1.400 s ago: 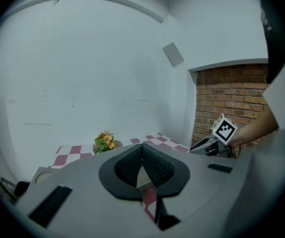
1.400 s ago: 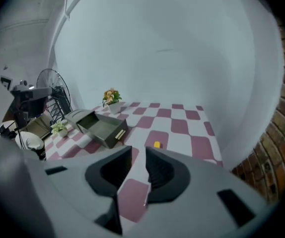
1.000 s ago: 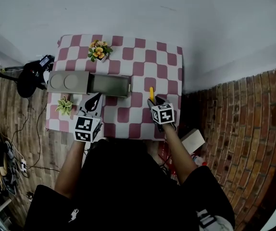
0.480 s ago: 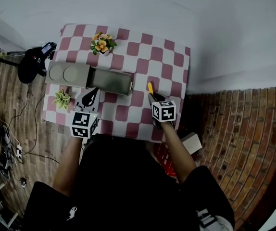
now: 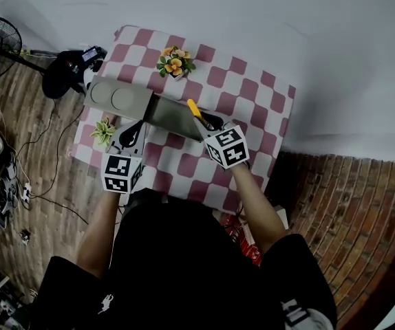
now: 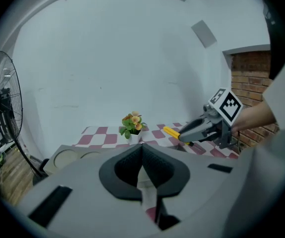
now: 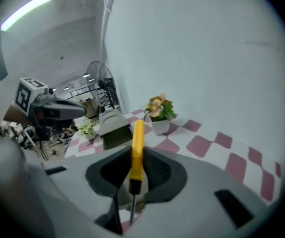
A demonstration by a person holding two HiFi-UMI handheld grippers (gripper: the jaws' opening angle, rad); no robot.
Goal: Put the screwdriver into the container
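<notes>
At the bottom of the head view the person's arms reach forward to the checkered table (image 5: 252,102), one gripper in each hand. The left gripper (image 5: 134,133) sits low and left of centre, just inside the table's near edge, with its jaws brought together on nothing; it appears parked there to keep clear of the working side. The right gripper (image 5: 208,124), near the middle of the frame, is clamped on the screwdriver (image 5: 193,108). In the right gripper view the pads pinch it at the base of the yellow handle, with the handle sticking out ahead and the thin shaft trailing back toward the gripper body. That hold leaves most of the handle free, probably so it can lead into the box. The handle tip sits above the right end of the grey container (image 5: 173,115), which lies open beside its lid (image 5: 118,98), so the drop looks close. Beyond, a flower pot (image 5: 174,62) stands by the far edge, a small green plant (image 5: 104,130) at the left, both out of the path.
</notes>
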